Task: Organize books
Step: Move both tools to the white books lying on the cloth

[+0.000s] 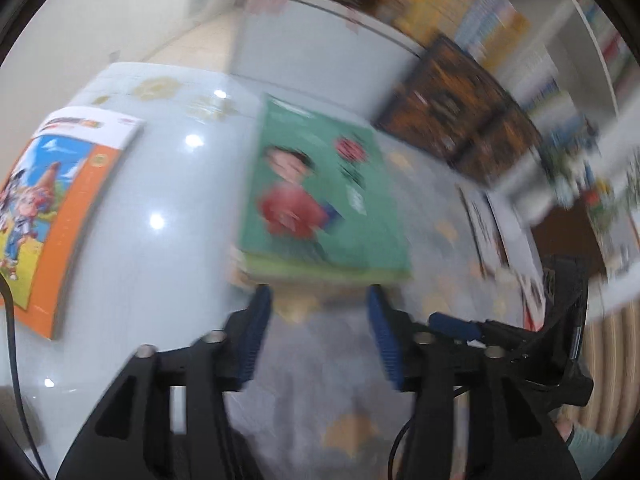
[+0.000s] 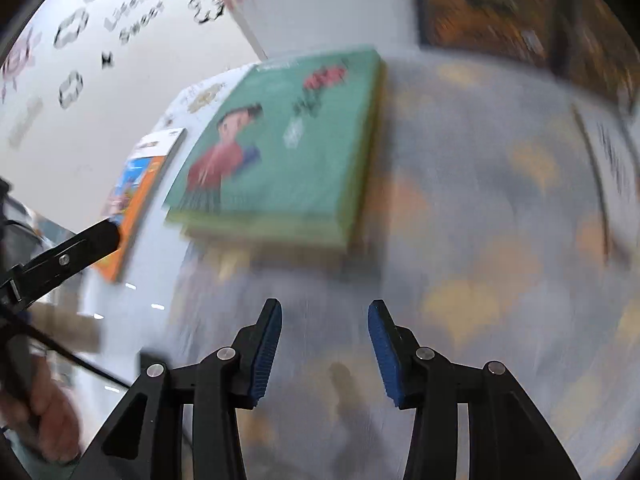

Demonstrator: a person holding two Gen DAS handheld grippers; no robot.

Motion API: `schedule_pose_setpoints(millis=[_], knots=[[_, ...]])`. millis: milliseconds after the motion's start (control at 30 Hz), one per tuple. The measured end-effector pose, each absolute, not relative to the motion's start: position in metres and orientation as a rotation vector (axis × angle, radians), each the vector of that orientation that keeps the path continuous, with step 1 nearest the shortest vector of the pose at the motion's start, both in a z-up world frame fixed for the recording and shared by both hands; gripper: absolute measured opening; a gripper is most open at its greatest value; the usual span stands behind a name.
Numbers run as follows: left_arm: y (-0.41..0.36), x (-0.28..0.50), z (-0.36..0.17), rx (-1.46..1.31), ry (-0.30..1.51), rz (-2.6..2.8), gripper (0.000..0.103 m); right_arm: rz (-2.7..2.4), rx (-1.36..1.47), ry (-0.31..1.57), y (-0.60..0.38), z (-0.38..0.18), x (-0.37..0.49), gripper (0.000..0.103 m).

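A: Now, where is the green book?

B: Flat on the surface, topping a small stack, just beyond the left gripper.

A: Finger state?

B: Left fingers parted, gripping nothing. Right gripper likewise parted and empty, short of the green book's near edge.

A: Other books?

B: An orange book lies left of the green book.

Just past the blue-padded black fingers lies a green book picturing a red-shirted child, an orange-bordered cartoon book off to their left, all on a pale grey cloth with yellow-orange blotches.
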State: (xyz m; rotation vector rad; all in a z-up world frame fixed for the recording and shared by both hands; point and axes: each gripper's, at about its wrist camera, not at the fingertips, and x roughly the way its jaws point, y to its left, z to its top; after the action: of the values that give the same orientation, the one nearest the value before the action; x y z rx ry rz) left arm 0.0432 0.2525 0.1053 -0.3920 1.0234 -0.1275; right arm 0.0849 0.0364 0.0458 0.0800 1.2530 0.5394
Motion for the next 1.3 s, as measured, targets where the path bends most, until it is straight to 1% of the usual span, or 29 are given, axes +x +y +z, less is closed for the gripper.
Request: schedule_pose_setpoints(millis=[67, 133, 200, 233, 400, 500, 700, 833, 867, 1000, 1200, 1300], knots=[[0.225, 0.039, 0.11, -0.347, 1.034, -0.174, 0.069, 0.5, 0.121, 1.284, 0.006, 0.039, 0.059, 0.043], [0.199, 0.035, 0.115, -0.321, 1.035, -0.224, 0.069, 0.449, 0.141, 1.304, -0.026, 0.033, 0.03, 0.043], [0.172, 0.033, 0.118, -0.3, 1.049, -0.272, 0.076, 0.402, 0.163, 1.314, -0.056, 0.031, 0.007, 0.043], [0.157, 0.032, 0.119, -0.284, 1.054, -0.29, 0.078, 0.369, 0.189, 1.323, -0.077, 0.03, -0.007, 0.043], [0.082, 0.025, 0.122, -0.162, 1.088, -0.34, 0.079, 0.29, 0.32, 1.349, -0.145, 0.022, -0.031, 0.043], [0.039, 0.023, 0.12, -0.173, 1.132, -0.396, 0.079, 0.261, 0.373, 1.338, -0.181, 0.025, -0.035, 0.043], [-0.026, 0.031, 0.132, -0.212, 1.118, -0.452, 0.079, 0.21, 0.376, 1.259, -0.248, 0.048, -0.028, 0.043], [-0.063, 0.054, 0.143, -0.296, 1.106, -0.522, 0.079, 0.159, 0.375, 1.193, -0.298, 0.064, -0.011, 0.044], [-0.072, 0.063, 0.147, -0.307, 1.095, -0.522, 0.079, 0.152, 0.373, 1.182, -0.305, 0.067, -0.007, 0.045], [-0.101, 0.094, 0.151, -0.301, 1.053, -0.488, 0.079, 0.115, 0.354, 1.132, -0.345, 0.078, 0.02, 0.047], [-0.131, 0.144, 0.132, -0.315, 1.04, -0.421, 0.079, 0.063, 0.299, 1.083, -0.387, 0.09, 0.065, 0.047], [-0.142, 0.168, 0.121, -0.331, 1.068, -0.402, 0.079, 0.047, 0.286, 1.043, -0.398, 0.091, 0.09, 0.047]])
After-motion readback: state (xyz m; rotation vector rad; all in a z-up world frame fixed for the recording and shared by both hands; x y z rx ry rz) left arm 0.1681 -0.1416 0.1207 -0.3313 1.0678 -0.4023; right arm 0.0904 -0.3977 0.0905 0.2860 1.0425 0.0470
